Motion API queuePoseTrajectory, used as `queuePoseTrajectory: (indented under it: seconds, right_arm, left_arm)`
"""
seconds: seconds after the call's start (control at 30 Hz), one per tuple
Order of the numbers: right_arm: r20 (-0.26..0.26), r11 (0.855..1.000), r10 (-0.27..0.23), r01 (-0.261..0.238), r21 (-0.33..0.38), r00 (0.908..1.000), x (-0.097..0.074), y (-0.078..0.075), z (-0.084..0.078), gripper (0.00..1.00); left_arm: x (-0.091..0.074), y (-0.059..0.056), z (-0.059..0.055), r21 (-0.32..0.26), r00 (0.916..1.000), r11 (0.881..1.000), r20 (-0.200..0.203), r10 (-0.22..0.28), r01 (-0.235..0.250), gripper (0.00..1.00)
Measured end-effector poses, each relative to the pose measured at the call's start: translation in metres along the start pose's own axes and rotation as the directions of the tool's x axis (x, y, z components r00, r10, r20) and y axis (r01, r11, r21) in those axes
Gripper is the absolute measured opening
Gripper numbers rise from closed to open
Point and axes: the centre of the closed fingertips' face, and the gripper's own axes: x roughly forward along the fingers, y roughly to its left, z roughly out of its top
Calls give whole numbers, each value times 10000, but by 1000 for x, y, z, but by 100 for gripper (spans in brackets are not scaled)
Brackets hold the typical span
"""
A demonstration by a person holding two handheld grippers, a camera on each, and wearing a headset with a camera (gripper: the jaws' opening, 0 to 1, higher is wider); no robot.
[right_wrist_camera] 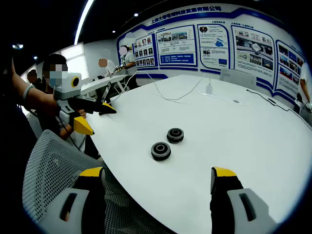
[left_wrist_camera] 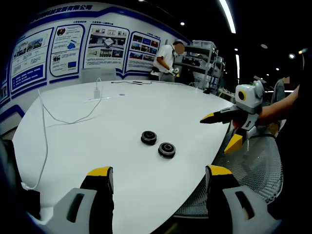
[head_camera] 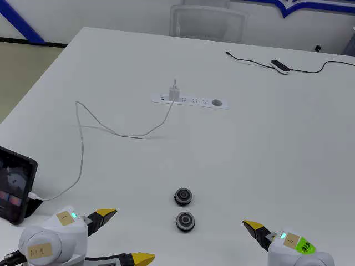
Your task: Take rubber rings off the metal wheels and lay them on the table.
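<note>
Two metal wheels lay flat on the white table [head_camera: 266, 155], near its front edge. The farther wheel [head_camera: 183, 196] and the nearer wheel [head_camera: 185, 221] sat close together but not touching. Each appeared small, round and dark, with a black rubber ring seated around a paler hub. Neither ring had been taken off.

The left gripper [head_camera: 133, 234] hovered to the wheels' left and the right gripper [right_wrist_camera: 156, 173] to their right. Both had their jaws spread, held nothing and were clear of the wheels.

The step in hand was judged to be the approach to a first wheel. It would be done best by pinning one wheel down with one gripper while the other nipped the ring's outer edge and peeled it upward. A grip across the whole wheel would probably lift wheel and ring together.

A power strip [head_camera: 189, 101] and a white cable [head_camera: 82, 144] lay farther back.
</note>
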Motion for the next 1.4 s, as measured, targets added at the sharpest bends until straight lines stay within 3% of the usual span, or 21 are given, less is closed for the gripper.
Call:
queuePoseTrajectory:
  seconds: [0.83,1.4]
  right_arm:
    - [-127,9999,127,-125,85,9998,6,0,-1,88]
    - [-226,9994,332,-329,143,9992,17,4,1,84]
  left_arm:
    - [2,3,-5,-22,9999,10000,-126,-60,59,76]
    - [16,2,0,248,9992,9991,-246,-324,330,71]
